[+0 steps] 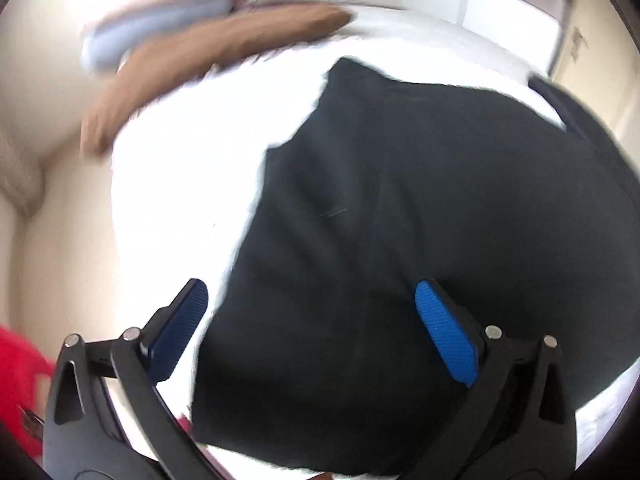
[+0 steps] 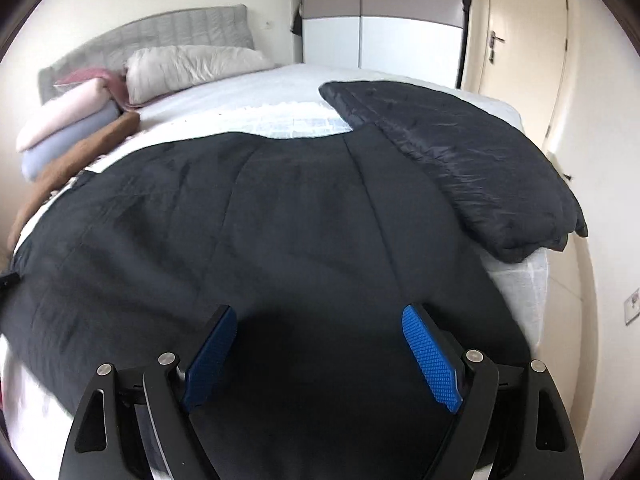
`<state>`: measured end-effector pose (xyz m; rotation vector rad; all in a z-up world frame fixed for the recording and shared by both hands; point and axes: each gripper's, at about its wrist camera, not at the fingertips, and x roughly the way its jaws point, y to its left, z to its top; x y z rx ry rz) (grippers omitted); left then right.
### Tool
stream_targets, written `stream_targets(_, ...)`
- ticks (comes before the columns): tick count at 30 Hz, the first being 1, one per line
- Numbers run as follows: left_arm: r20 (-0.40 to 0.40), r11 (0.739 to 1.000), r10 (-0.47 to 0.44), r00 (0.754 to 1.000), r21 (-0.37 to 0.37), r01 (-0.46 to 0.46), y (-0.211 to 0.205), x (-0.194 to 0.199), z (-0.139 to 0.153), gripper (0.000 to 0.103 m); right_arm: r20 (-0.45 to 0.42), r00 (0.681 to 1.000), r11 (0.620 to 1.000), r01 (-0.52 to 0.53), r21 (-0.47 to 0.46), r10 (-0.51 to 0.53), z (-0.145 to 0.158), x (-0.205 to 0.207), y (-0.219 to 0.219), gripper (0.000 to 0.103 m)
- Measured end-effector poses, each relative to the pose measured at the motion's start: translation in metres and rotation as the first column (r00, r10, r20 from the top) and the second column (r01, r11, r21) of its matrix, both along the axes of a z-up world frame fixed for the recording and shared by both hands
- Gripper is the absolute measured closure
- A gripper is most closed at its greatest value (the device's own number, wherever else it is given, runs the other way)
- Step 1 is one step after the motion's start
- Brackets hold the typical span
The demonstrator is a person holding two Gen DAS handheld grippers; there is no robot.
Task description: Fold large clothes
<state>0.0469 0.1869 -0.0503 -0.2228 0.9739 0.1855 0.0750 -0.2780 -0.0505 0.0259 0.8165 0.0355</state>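
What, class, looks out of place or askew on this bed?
Nothing is spilled or damaged. The puffy dark jacket lies skewed, overhanging the bed's right edge, and overlaps the spread black garment.

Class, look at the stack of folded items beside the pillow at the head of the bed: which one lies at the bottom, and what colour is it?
The brown folded item lies lowest, directly on the bed; the pale blue one sits above it and the pale pink one on top.

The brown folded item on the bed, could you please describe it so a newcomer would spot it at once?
Start at the grey headboard and drop to the folded stack at the bed's left edge. The brown folded item lies lowest and nearest, under pink and pale blue ones, the only brown piece there.
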Motion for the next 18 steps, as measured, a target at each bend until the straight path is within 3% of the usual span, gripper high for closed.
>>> stream_targets(2, -0.015, 0.994, 0.051, 0.999, -0.094, -0.053, 0.019, -0.007, 0.000, 0.000, 0.018, 0.999, 0.997, 0.046, -0.058, -0.045, 0.005, -0.014, -0.009, 0.017)
stream_targets(3, -0.012, 0.992, 0.075, 0.997, -0.104, -0.076, 0.023, -0.011, 0.004, 0.000, 0.020, 0.998, 0.996, 0.065, -0.056, -0.064, 0.009, -0.021, -0.015, 0.017)
stream_targets(6, 0.033, 0.993, 0.085, 0.996, -0.080, -0.082, 0.013, -0.022, 0.027, 0.001, 0.024, 0.991, 0.991, 0.128, 0.039, -0.129, 0.024, -0.040, -0.030, 0.017)
stream_targets(9, 0.062, 0.997, 0.049, 0.997, -0.058, -0.045, -0.016, -0.034, 0.048, 0.001, 0.021, 0.989, 0.988, 0.147, 0.052, -0.148, 0.040, -0.049, -0.023, 0.012)
stream_targets(12, 0.057, 0.999, -0.023, 0.998, -0.032, 0.024, -0.060, -0.046, 0.058, 0.001, -0.013, 0.995, 0.994, 0.104, 0.040, -0.104, 0.052, -0.056, 0.003, 0.004)
stream_targets(18, 0.042, 0.991, -0.130, 0.991, 0.046, 0.128, -0.141, -0.075, 0.061, 0.001, -0.055, 0.998, 0.999, 0.010, 0.032, -0.008, 0.047, -0.085, 0.065, 0.002)
